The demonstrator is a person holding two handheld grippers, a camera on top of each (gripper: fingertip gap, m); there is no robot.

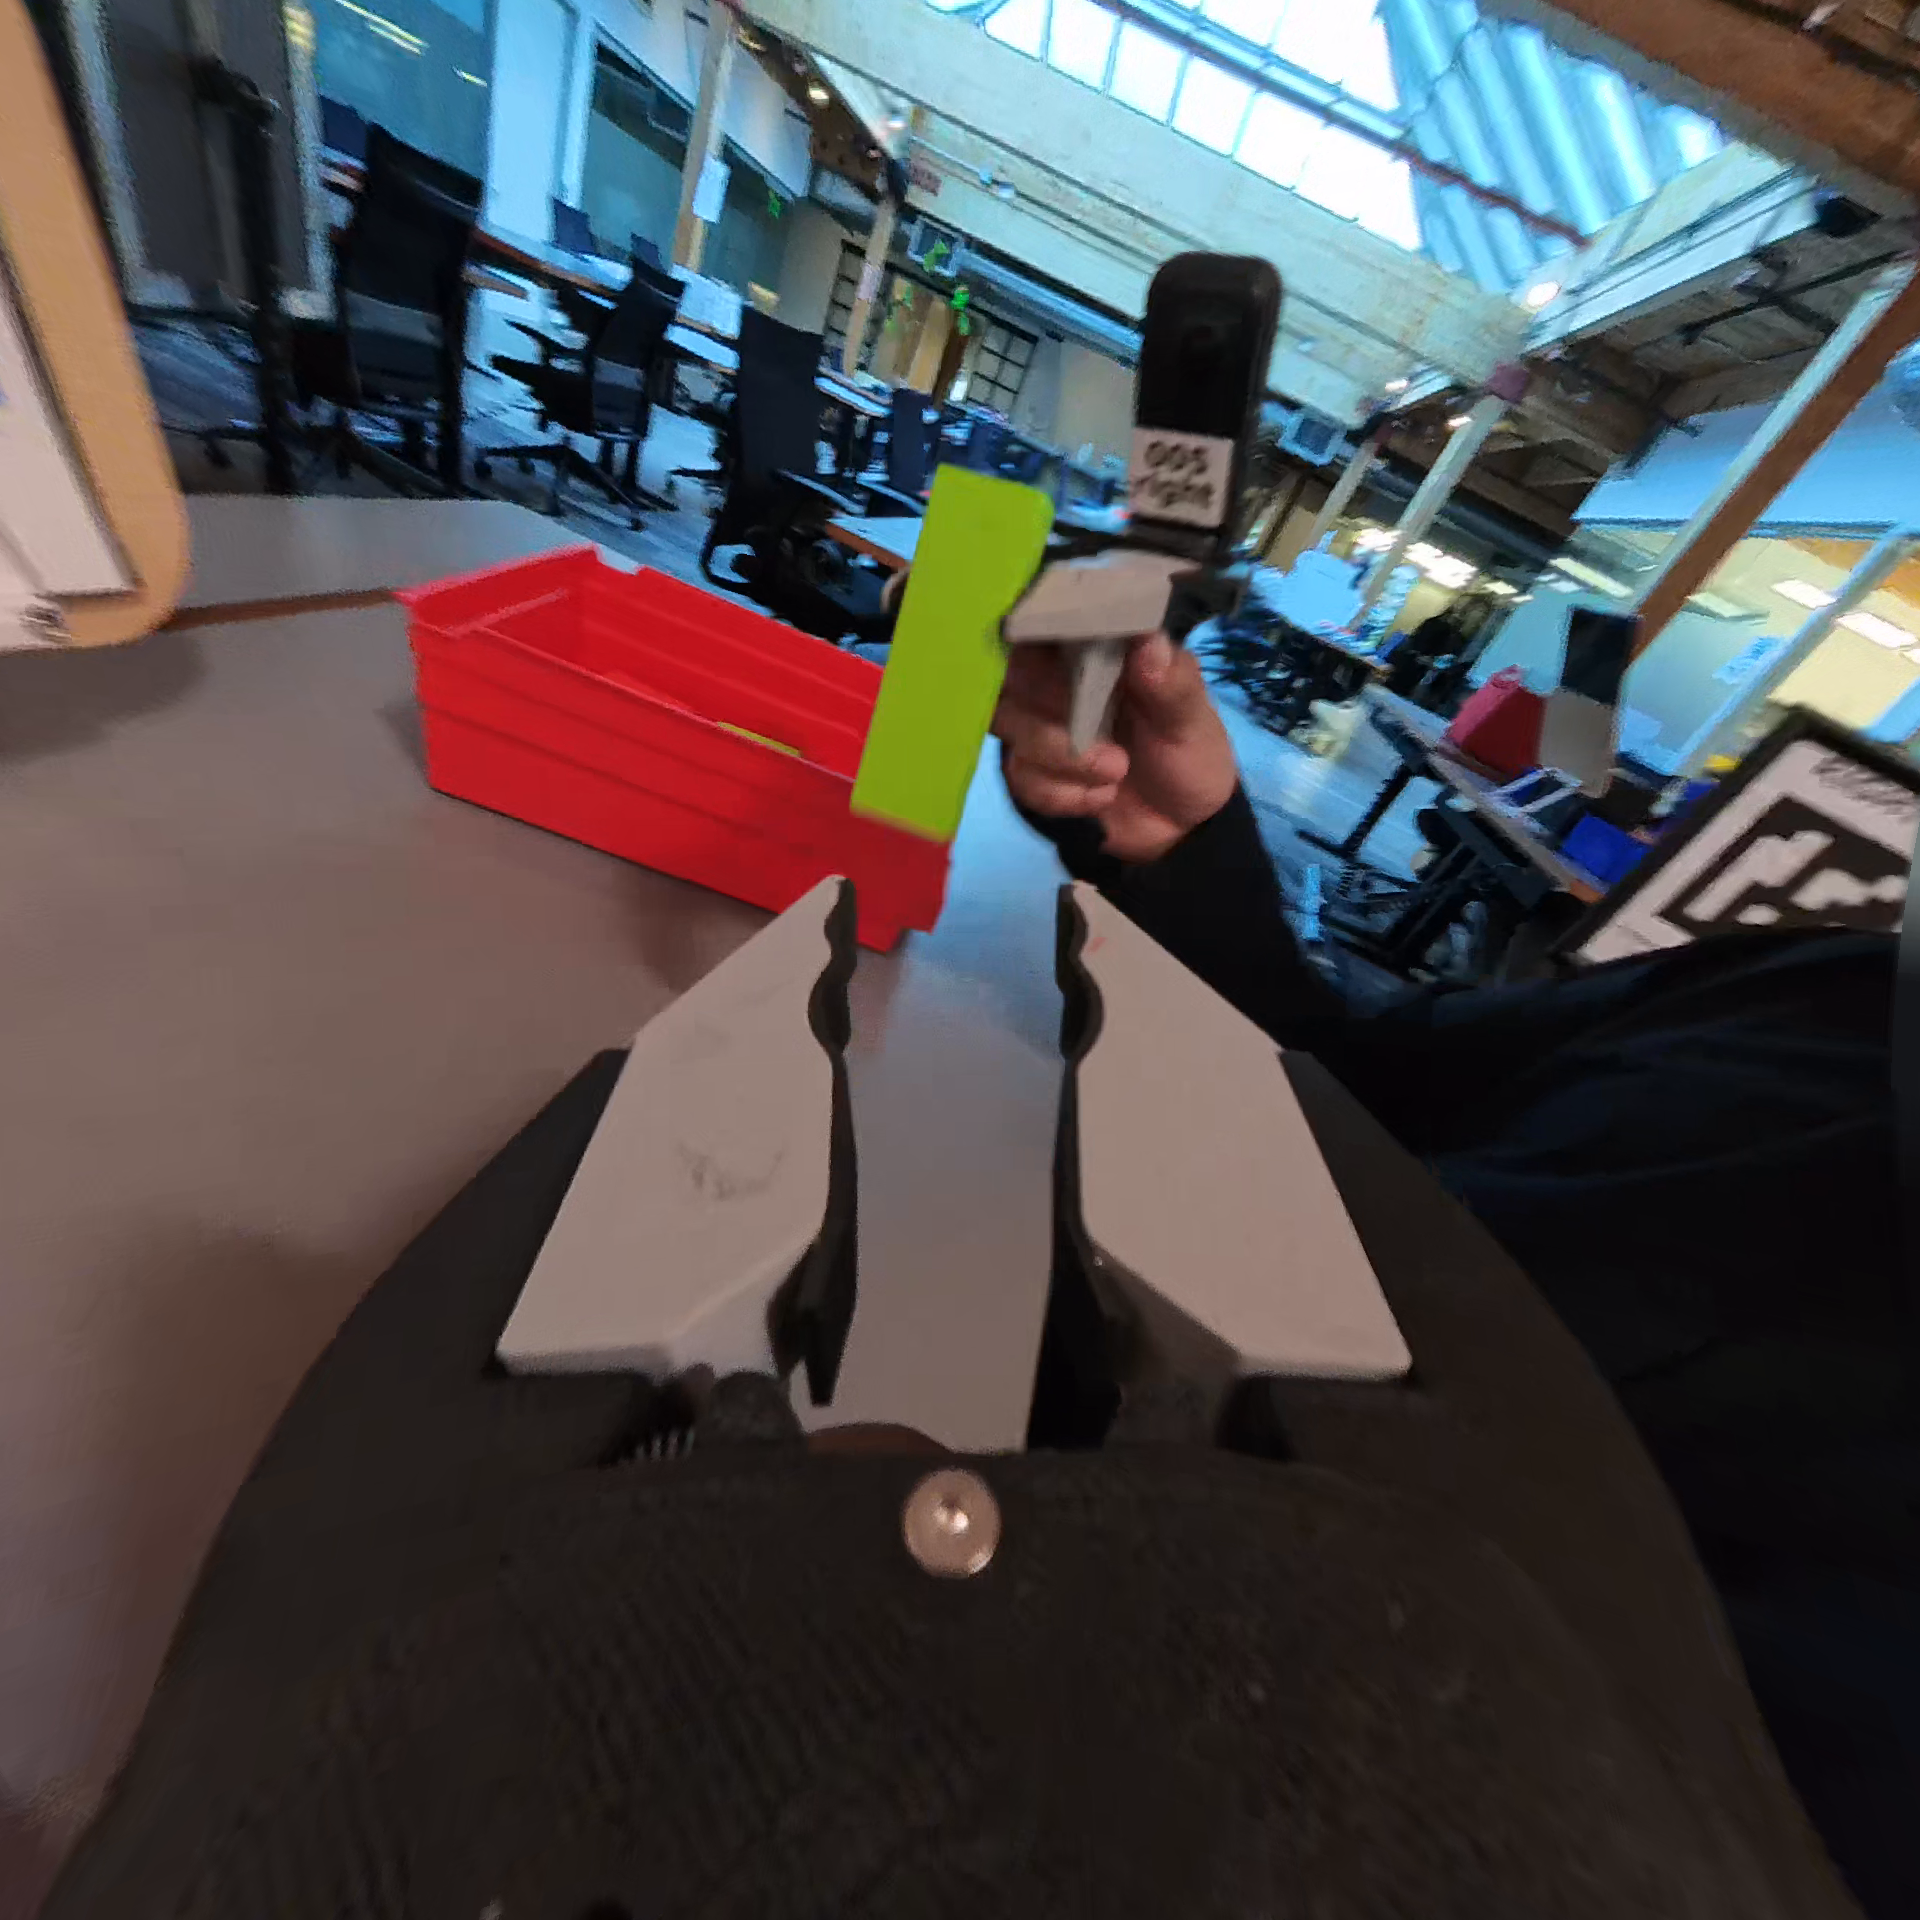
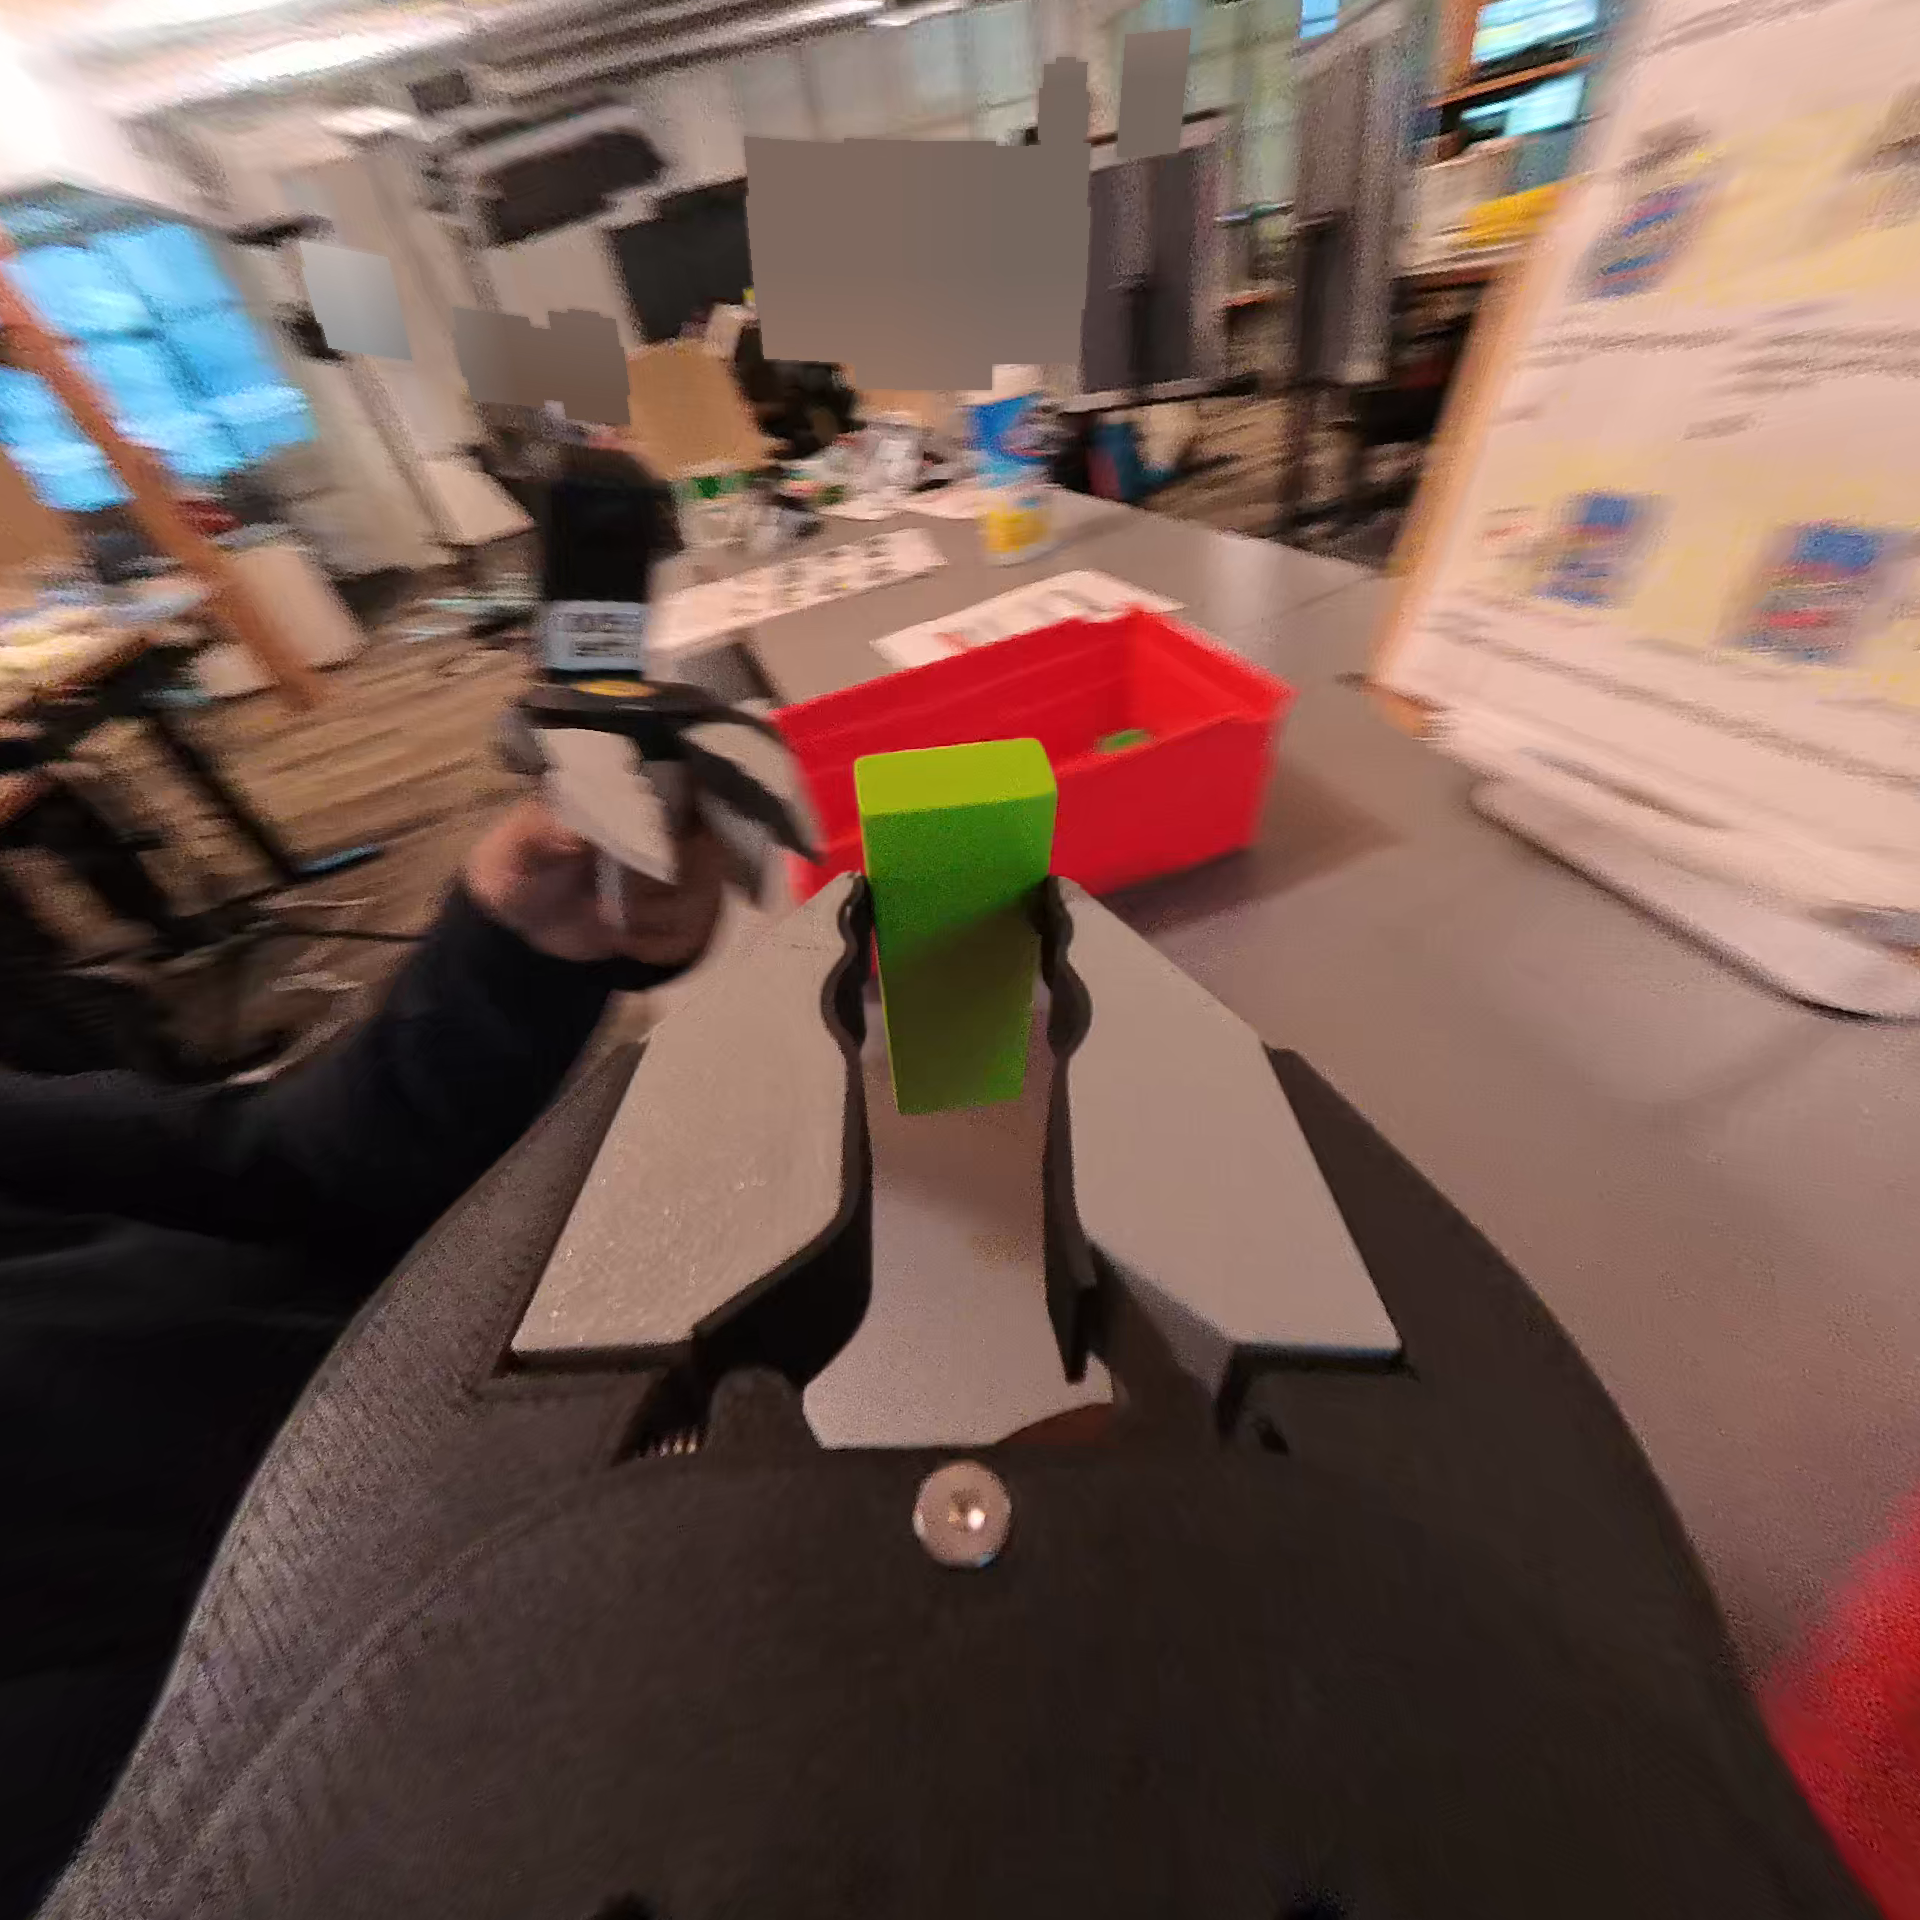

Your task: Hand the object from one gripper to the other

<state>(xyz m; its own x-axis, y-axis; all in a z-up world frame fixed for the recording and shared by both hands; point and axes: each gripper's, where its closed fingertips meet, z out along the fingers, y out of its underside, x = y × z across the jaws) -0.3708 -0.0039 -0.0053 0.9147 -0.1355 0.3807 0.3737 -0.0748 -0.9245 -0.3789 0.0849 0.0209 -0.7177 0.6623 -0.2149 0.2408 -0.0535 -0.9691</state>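
Right gripper is clamping the green block upright, long axis near vertical, held above the table beside the red bin; left gripper is standing open, empty, just below and near.

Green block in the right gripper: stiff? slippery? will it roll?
The block likely stiff: straight edges between the right gripper pads. Flat faces, so unlikely to roll. Smooth finish may slip; held upright, it might tip if set on end.
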